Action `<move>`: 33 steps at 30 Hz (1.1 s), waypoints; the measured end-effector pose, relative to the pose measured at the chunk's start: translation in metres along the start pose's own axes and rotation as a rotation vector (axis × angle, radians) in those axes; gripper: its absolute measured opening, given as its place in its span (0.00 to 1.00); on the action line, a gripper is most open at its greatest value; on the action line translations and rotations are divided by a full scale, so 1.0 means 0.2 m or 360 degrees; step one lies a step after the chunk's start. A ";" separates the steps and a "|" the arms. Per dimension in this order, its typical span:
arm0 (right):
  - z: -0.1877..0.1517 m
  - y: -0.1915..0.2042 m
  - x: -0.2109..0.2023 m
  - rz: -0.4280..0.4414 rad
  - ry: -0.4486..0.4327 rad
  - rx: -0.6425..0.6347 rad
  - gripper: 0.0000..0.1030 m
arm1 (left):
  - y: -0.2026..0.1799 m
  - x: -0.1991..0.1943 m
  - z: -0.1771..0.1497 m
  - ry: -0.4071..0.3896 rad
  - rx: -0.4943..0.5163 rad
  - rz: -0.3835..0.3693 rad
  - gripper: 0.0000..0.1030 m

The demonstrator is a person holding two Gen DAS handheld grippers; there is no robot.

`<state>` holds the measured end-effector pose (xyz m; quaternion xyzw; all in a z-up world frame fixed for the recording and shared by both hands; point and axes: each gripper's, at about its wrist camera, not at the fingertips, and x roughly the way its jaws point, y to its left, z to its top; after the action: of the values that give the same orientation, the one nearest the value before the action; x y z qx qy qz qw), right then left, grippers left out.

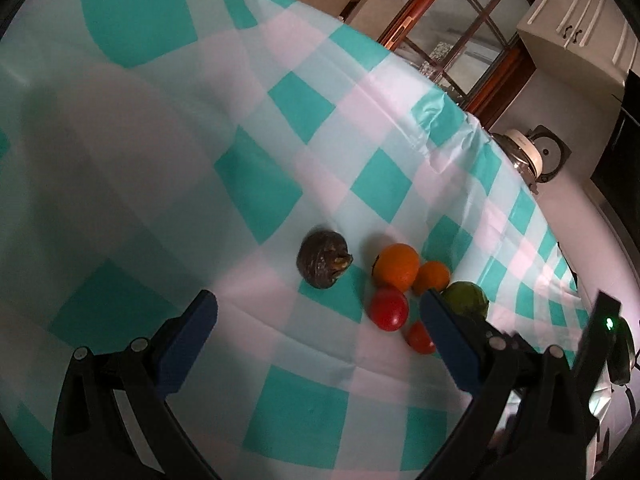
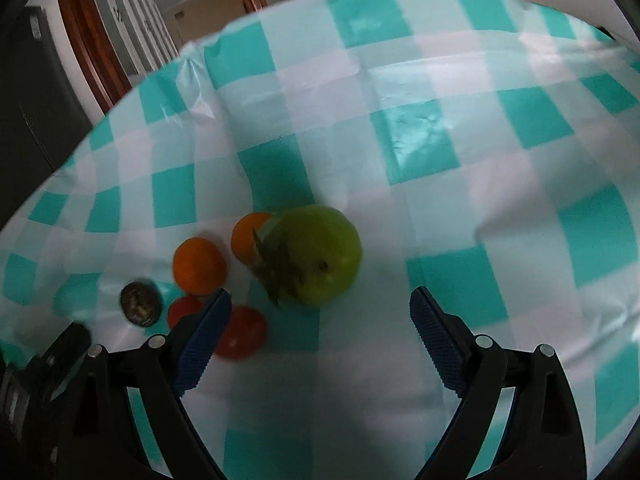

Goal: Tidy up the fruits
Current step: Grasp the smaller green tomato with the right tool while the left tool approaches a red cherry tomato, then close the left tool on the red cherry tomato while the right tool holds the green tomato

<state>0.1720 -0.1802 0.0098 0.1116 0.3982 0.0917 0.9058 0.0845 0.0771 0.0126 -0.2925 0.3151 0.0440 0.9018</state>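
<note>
A teal-and-white checked tablecloth [image 1: 256, 184] covers the table. Beyond its edge stand a wood-framed glass door [image 1: 464, 28], white cabinets [image 1: 580, 24] and a white appliance [image 1: 528, 152] by the wall.

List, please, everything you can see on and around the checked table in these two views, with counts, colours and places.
round orange fruits: two, orange, touching, mid-cluster.
round red tomatoes: two, red, nearest the grippers.
large green fruit: one, green with dark leaves, beside an orange.
dark wrinkled brown fruit: one, brown, apart from the cluster.
teal-and-white checked tablecloth: one, under everything.
wooden-framed glass cabinet: one, brown, behind the table.
left gripper: blue pads, open, empty.
right gripper: blue pads, open, empty.
</note>
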 end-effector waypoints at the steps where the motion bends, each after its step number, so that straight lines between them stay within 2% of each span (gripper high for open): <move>1: 0.01 0.01 0.02 -0.0013 0.0012 -0.0012 0.86 | 0.00 0.00 0.00 0.0005 -0.0004 0.0000 0.98; 11: 0.12 0.13 0.23 -0.0173 0.0150 -0.0238 0.84 | 0.02 0.01 -0.02 0.0023 -0.0041 0.0006 0.98; 13: 0.12 0.14 0.25 -0.0143 0.0158 -0.0260 0.75 | 0.02 0.01 -0.02 0.0026 -0.0036 0.0008 0.98; 14: 0.12 0.15 0.24 -0.0135 0.0142 -0.0276 0.75 | 0.01 0.01 -0.02 0.0028 -0.0029 0.0007 0.98; 15: 0.11 0.15 0.23 -0.0139 0.0119 -0.0284 0.70 | 0.01 0.01 -0.02 0.0030 -0.0026 0.0007 0.98; 16: 0.10 0.15 0.21 -0.0145 0.0098 -0.0282 0.61 | 0.01 0.01 -0.02 0.0032 -0.0020 0.0005 0.98; 20: 0.05 0.06 0.10 -0.0107 0.0031 -0.0161 0.61 | -0.03 0.01 -0.04 0.0048 0.0052 -0.0011 0.98; 26: -0.11 -0.18 -0.20 -0.0134 -0.0174 0.0048 0.61 | -0.19 0.02 -0.10 0.0142 0.0340 -0.0124 0.98; 31: -0.14 -0.41 -0.30 -0.0053 -0.0277 0.0308 0.61 | -0.31 0.03 -0.19 0.0289 0.0511 -0.0335 0.97; 33: -0.14 -0.42 -0.29 -0.0026 -0.0265 0.0339 0.61 | -0.35 0.05 -0.22 0.0328 0.0551 -0.0390 0.89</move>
<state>0.1186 -0.2723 0.0091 0.2111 0.3300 0.0319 0.9195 0.0877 -0.0063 0.0142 -0.1727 0.3705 -0.1506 0.9001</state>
